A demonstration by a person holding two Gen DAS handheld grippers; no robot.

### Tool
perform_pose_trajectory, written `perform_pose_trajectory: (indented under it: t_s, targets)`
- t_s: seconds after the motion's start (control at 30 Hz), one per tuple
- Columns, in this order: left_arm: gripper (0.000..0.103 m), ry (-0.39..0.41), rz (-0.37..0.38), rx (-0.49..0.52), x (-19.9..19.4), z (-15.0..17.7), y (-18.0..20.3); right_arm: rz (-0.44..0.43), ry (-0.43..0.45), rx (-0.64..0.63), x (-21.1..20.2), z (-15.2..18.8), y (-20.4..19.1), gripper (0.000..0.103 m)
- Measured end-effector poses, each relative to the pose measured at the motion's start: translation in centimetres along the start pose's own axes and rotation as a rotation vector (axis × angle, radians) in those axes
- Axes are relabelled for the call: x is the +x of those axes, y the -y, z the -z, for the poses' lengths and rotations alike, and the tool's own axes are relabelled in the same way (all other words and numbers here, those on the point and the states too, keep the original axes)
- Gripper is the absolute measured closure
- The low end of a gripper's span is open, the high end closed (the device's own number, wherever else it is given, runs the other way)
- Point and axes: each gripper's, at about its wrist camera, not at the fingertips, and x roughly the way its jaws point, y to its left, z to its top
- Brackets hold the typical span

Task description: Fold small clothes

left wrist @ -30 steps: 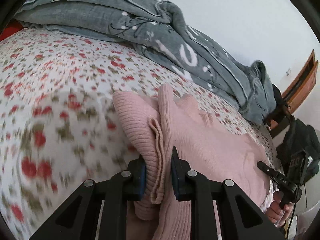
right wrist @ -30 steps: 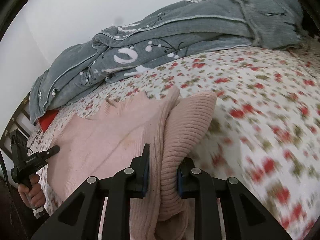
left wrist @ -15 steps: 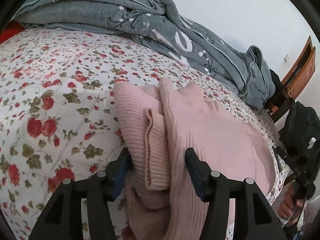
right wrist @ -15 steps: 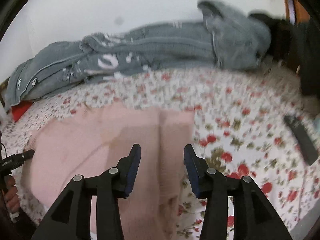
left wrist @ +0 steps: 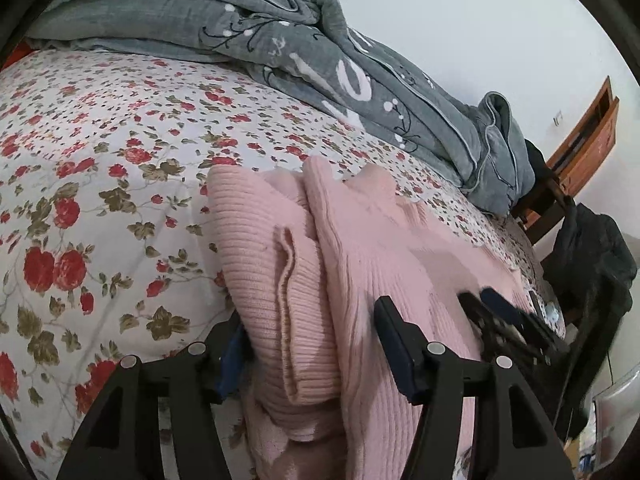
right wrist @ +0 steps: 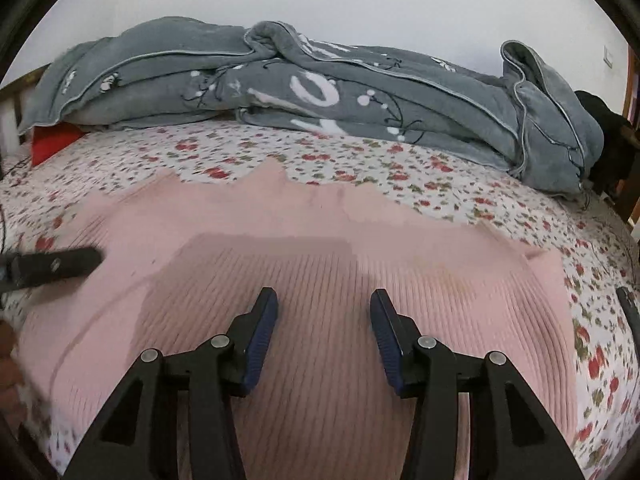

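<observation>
A pink ribbed knit sweater [right wrist: 320, 264] lies spread on the floral bed sheet [left wrist: 100, 184]. In the left wrist view its folded-over sleeve and edge [left wrist: 280, 264] form a thick roll between my fingers. My left gripper [left wrist: 316, 344] is open, its fingers on either side of that roll without pinching it. My right gripper [right wrist: 323, 320] is open and empty, just above the flat middle of the sweater. The right gripper shows blurred in the left wrist view [left wrist: 508, 320], over the sweater's right part. The left gripper's finger shows at the left edge of the right wrist view [right wrist: 52, 266].
A crumpled grey blanket [right wrist: 320, 92] runs along the far side of the bed by the white wall. A red item [right wrist: 52, 140] sits at the far left. Wooden furniture [left wrist: 588, 136] and a black bag [left wrist: 592, 256] stand beyond the bed's right end.
Both grippers opened and let go of the sweater's folded edges. The right gripper swung from the sweater's side to over its flat middle. The left gripper stayed at the roll.
</observation>
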Motion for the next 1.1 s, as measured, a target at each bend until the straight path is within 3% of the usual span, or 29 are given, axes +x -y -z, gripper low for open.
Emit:
perform_pose_trajectory:
  t_s: [0.1,0.2,0.37,0.53,0.63,0.83,0.93,1.0,1.1]
  targets:
    - [0.045,0.003,-0.002,0.002,0.2,-0.1,0.0,-0.031,-0.06,0.056,1.1,-1.0,0.7,0.056]
    - [0.044,0.003,-0.003,0.005,0.2,-0.1,0.0,-0.014,-0.056,0.024,0.0,-0.1,0.3,0.056]
    - [0.043,0.005,-0.015,0.007,0.4,-0.1,0.1,-0.013,-0.042,-0.041,-4.2,2.6,-1.1,0.056]
    - [0.042,-0.01,-0.043,0.019,0.5,-0.2,0.8,-0.034,-0.115,-0.071,-6.3,6.6,-1.8,0.058]
    - [0.042,-0.022,-0.061,0.036,0.4,-0.2,1.3,-0.025,-0.115,-0.072,-7.0,8.3,-1.7,0.058]
    - [0.044,-0.038,-0.074,0.013,0.8,-0.2,1.0,-0.149,-0.127,-0.028,-9.5,9.3,-0.4,0.058]
    - [0.058,-0.037,-0.073,0.003,0.8,-0.1,1.0,-0.191,-0.074,0.024,-11.6,9.4,1.7,0.058]
    - [0.076,-0.043,-0.068,-0.014,0.6,-0.4,1.0,-0.194,-0.046,0.054,-12.6,9.3,3.1,0.058]
    - [0.08,-0.052,-0.063,-0.027,-0.2,-1.2,1.4,-0.164,-0.017,0.1,-13.5,9.2,5.9,0.058]
